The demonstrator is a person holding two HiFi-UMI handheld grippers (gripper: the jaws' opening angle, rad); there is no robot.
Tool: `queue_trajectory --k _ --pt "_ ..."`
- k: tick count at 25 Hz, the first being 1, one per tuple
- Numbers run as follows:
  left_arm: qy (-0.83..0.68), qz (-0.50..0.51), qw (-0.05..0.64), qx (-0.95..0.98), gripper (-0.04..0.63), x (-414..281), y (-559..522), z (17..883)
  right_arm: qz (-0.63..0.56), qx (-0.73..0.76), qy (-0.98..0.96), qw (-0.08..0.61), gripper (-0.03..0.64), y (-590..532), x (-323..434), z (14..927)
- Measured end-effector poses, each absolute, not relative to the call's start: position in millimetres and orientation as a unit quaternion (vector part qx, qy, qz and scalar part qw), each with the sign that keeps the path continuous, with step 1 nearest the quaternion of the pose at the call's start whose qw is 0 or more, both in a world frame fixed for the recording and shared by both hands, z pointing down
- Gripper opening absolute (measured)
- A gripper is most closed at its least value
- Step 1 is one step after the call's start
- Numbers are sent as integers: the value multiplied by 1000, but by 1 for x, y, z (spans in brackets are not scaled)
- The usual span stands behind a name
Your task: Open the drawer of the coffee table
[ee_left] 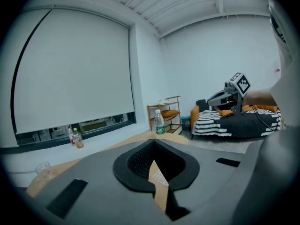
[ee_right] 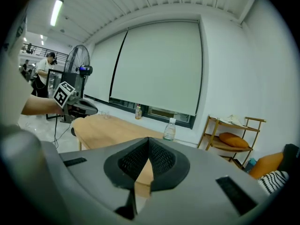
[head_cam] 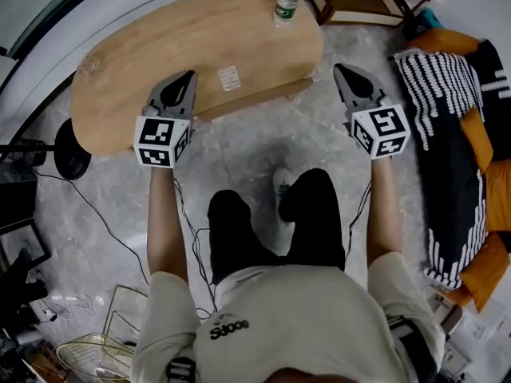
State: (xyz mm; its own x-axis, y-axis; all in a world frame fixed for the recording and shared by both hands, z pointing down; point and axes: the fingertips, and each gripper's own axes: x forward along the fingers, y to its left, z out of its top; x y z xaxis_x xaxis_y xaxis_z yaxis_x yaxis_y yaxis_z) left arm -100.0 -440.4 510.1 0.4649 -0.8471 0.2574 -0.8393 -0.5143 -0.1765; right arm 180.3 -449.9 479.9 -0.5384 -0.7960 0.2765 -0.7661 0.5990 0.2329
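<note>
**Both grippers closed and empty at the coffee table's near edge**

The oval wooden coffee table (head_cam: 160, 54) lies straight ahead of the person, its long near edge facing them. The left gripper (head_cam: 191, 75) hangs with its tip just over that near edge, about the middle of the table. Its jaws are pressed together with nothing between them, as the left gripper view (ee_left: 153, 141) shows. The right gripper (head_cam: 338, 68) sits just off the table's right end, over the floor. Its jaws are likewise together and empty (ee_right: 149, 138).

The table's near side face (head_cam: 263, 94) shows between the two grippers. Whether a drawer front lies on it cannot be told.

Bare marble floor (head_cam: 247, 154) lies open between the person and the table. A daybed with a striped blanket (head_cam: 447, 126) closes the right side, and a round fan base (head_cam: 72, 154) stands at the left.

A plastic bottle (head_cam: 287, 2) stands upright at the table's far right end; how full it is cannot be told. A clear glass (head_cam: 89, 66) stands near the left end. A small clear ribbed thing (head_cam: 229, 77) lies by the near edge.
</note>
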Motion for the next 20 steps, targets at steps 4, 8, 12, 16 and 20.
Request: queue_trajectory --k 4,8,12,16,20 --pt "491 -152 17 -857 17 -101 -442 563 -57 443 -876 183 5 -455 176 530" --pt "485 -143 24 -863 17 -104 -439 605 -66 442 -876 182 5 -453 171 573" --pt "480 -149 26 -864 17 -110 -433 639 -74 437 -878 181 5 -443 162 605" --pt "473 -136 9 -871 17 -117 -419 665 -60 447 -875 175 5 -436 158 632" --pt "464 -126 -12 -876 17 -123 -405 696 -32 471 -866 167 5 -434 162 659"
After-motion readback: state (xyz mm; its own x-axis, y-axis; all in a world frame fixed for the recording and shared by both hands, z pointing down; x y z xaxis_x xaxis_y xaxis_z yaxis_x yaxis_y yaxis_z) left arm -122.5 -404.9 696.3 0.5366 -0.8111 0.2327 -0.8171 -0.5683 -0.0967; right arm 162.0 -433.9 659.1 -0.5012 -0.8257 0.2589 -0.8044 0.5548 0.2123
